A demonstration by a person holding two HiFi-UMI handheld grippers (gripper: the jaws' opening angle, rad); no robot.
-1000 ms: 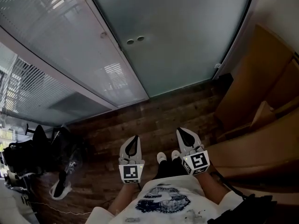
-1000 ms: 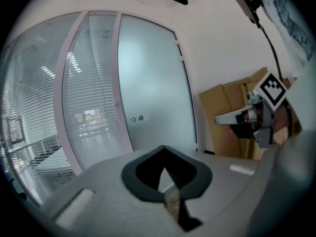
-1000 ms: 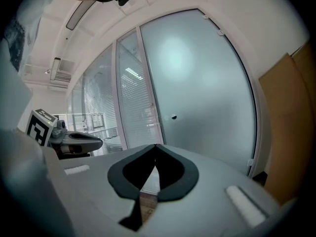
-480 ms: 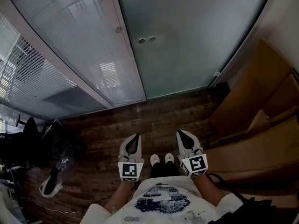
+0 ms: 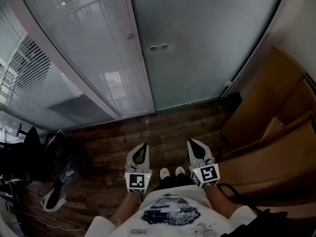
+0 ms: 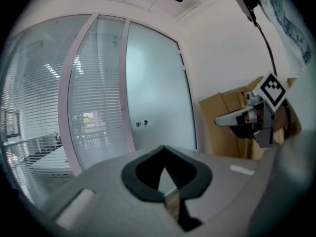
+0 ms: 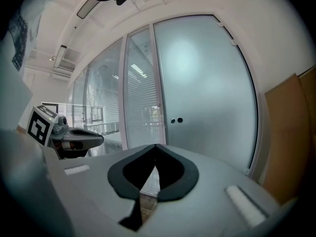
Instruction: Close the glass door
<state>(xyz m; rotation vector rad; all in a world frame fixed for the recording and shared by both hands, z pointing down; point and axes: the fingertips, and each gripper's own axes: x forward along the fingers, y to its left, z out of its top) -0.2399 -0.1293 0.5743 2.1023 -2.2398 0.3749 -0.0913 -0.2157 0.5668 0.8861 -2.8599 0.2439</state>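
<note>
The frosted glass door (image 5: pixel 197 43) stands ahead of me, its edge against the partition post, with two small round fittings (image 5: pixel 159 48) near that edge. Both grippers are held side by side at my waist, well short of the door and touching nothing. My left gripper (image 5: pixel 143 146) is shut and empty, its tips meeting (image 6: pixel 163 149). My right gripper (image 5: pixel 191 142) is also shut and empty, seen from its own camera (image 7: pixel 155 147) pointing at the door (image 7: pixel 207 93).
A glass partition with blinds (image 5: pixel 74 58) runs along the left of the door. Cardboard boxes (image 5: pixel 266 112) lean on the wall at the right. Dark bags and a fan (image 5: pixel 54 191) lie on the wooden floor (image 5: pixel 163 127) at the left.
In the head view the door and partition have slid to the right and stand more upright. Both grippers keep their place before my body, still shut.
</note>
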